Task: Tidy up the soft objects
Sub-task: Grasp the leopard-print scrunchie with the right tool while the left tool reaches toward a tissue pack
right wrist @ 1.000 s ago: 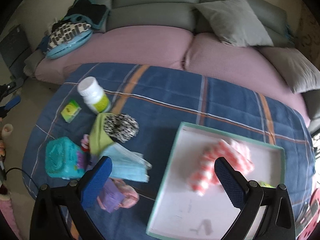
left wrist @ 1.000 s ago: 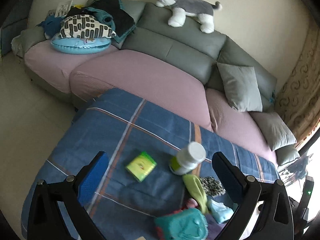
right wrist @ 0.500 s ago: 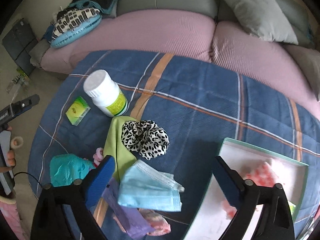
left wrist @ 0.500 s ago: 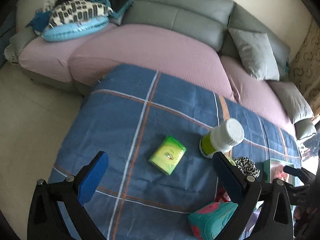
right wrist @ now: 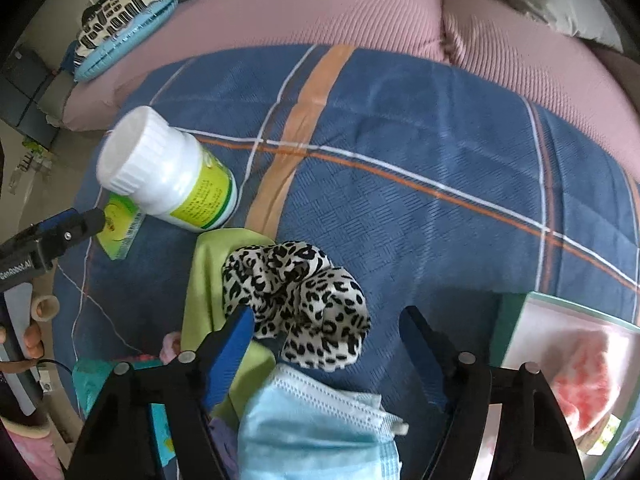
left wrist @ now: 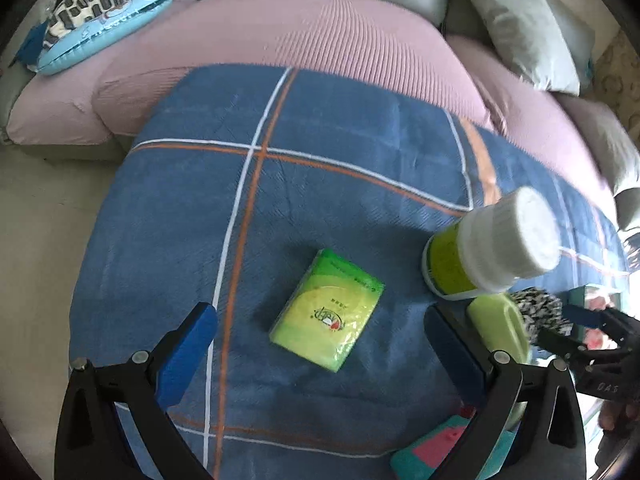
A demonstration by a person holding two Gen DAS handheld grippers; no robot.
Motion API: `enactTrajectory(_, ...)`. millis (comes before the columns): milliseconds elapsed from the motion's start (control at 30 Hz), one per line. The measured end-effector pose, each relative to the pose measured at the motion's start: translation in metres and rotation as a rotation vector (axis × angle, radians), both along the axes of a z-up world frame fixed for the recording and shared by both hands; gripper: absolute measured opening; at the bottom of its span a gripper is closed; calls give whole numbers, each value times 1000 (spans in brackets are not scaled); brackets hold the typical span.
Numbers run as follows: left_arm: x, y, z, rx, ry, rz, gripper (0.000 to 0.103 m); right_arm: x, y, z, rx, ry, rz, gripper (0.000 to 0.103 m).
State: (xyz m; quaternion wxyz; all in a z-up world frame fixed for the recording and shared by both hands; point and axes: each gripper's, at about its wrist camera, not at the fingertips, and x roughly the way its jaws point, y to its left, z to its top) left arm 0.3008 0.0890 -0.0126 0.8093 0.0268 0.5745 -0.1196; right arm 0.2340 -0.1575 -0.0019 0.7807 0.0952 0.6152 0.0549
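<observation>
The right gripper (right wrist: 326,330) points down, jaws closing around the leopard scrunchie (right wrist: 298,294), pads not yet pressing it; a blue face mask (right wrist: 316,428) lies at 6 o'clock, a tray (right wrist: 508,320) at 3. The left gripper (left wrist: 320,338) gapes wide over a green tissue pack (left wrist: 328,310); a white bottle (left wrist: 492,244) stands at 2

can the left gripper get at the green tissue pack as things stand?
Probably yes. The left gripper points down with its jaws spread either side of the green tissue pack, which lies flat on the blue blanket, nothing on top. The white bottle stands off to one side, clear.
</observation>
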Motion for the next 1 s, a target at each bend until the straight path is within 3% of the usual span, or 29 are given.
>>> enactTrajectory(167,4,-11,-12,77,14,-32,103,9,-2,-10,13,31,-3,76)
enactTrajectory(433,8,-28,-21,155,4,-69,102,19,-3,-15,38,48,20,58)
enactTrajectory(500,8,-31,-21,160,3,-75,97,25,3,-16,48,48,25,52)
enactTrajectory(567,8,-34,-22,156,14,-77,81,27,4,-15,58,51,25,51)
enactTrajectory(733,7,-37,-26,191,25,-79,59,28,14,-12,51,47,32,44)
enactTrajectory(800,7,-40,-26,194,23,-81,59,27,14,-11,44,43,34,38)
enactTrajectory(1000,3,-44,-26,190,27,-75,57,26,11,-8,36,39,28,35)
